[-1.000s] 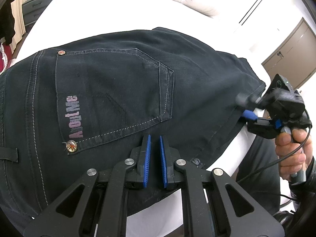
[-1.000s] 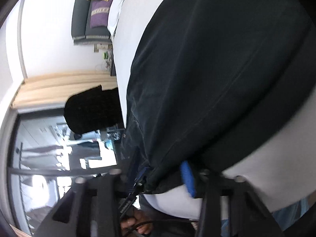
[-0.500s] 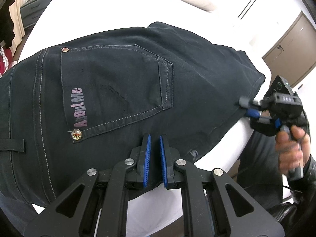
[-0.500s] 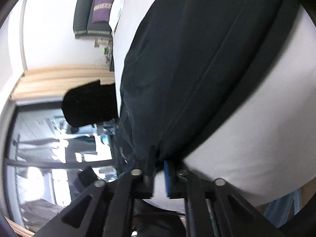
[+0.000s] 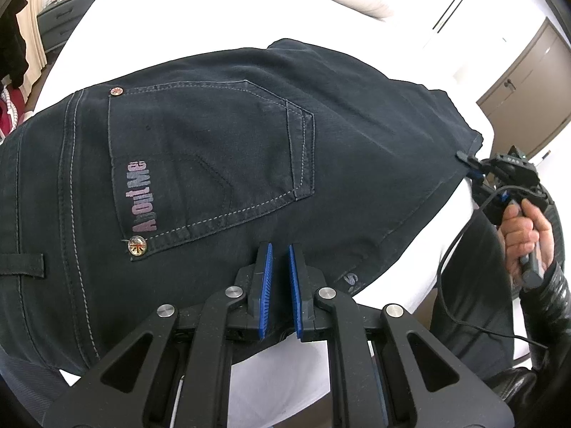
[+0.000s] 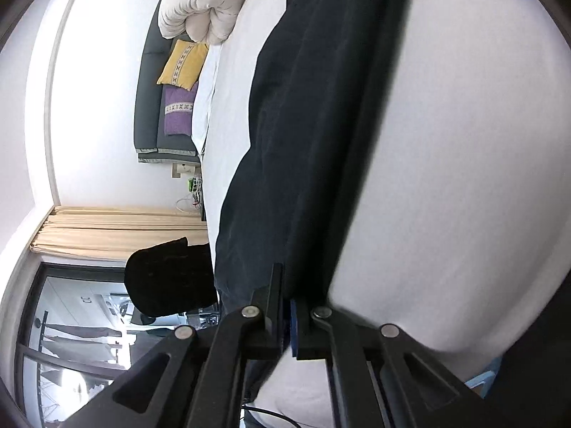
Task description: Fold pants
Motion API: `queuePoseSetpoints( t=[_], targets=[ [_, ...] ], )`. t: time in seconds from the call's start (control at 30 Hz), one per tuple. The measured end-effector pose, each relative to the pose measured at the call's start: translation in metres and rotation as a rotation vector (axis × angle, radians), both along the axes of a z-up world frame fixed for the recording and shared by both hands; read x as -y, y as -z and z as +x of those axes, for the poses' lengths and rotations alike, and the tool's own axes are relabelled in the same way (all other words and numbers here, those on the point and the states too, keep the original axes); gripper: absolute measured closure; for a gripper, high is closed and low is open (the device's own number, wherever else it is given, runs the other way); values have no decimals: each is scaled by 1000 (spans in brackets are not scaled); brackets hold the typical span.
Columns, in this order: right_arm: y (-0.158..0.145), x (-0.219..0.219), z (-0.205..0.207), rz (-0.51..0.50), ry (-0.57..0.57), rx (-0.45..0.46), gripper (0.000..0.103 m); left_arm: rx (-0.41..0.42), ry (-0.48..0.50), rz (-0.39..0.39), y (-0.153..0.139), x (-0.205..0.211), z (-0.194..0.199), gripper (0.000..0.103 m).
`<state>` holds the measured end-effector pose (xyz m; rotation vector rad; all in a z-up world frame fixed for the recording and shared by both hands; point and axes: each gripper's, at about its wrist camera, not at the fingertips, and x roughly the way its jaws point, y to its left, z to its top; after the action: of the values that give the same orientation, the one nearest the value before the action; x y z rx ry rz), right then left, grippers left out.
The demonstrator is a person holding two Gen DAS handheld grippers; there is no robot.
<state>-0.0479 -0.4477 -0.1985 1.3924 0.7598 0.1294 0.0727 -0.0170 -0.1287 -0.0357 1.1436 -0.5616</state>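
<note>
Pants [image 5: 221, 164] flat on bed [image 5: 200, 10]. My left gripper [image 5: 280, 278] clamps near edge at 6 o'clock. Right gripper [image 6: 287, 306], jaws just closing, pinches hem at 3 o'clock. I advise pull taut, then fold evenly.

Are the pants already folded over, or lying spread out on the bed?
Folded at least once: the pants lie flat on the bed, back pocket up, hem stacked nearby at right gripper.

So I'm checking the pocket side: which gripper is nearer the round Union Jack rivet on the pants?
Left. The left gripper sits on the pants just beside the rivet. The right gripper is at the far hem edge, well away from it.
</note>
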Motion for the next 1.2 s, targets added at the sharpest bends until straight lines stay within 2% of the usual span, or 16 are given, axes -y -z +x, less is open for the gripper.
queuePoseSetpoints(
  t=[0.2, 0.27, 0.4, 0.47, 0.53, 0.6, 0.77, 0.87, 0.9, 1.03, 1.2],
  targets=[
    [-3, 59, -1, -36, 163, 17, 96, -2, -7, 5, 0, 3, 1, 93],
    [1, 77, -6, -21, 203, 11, 101, -1, -7, 7, 0, 4, 1, 93],
    [4, 84, -16, -29, 202, 15, 102, -2, -10, 7, 1, 5, 1, 93],
    [1, 88, -17, -21, 211, 20, 97, -1, -9, 10, 0, 6, 1, 93],
    [-5, 104, -22, -33, 272, 34, 86, -3, -7, 13, 0, 6, 2, 93],
    [-10, 122, -29, -47, 353, 44, 69, -5, -9, 13, 0, 7, 2, 93],
    [-19, 163, -53, -115, 483, -18, 72, -3, -14, 18, 1, 9, 2, 93],
    [-36, 169, -82, -216, 597, -88, 52, -5, -19, 15, 1, 9, 3, 93],
    [-40, 169, -87, -229, 610, -83, 50, -3, -18, 17, 1, 10, 3, 93],
    [-42, 163, -81, -212, 545, -58, 50, -1, -28, 26, -1, 12, 4, 93],
    [-33, 162, -54, -216, 463, -114, 50, 45, -37, 33, -22, 19, 5, 93]
  ],
)
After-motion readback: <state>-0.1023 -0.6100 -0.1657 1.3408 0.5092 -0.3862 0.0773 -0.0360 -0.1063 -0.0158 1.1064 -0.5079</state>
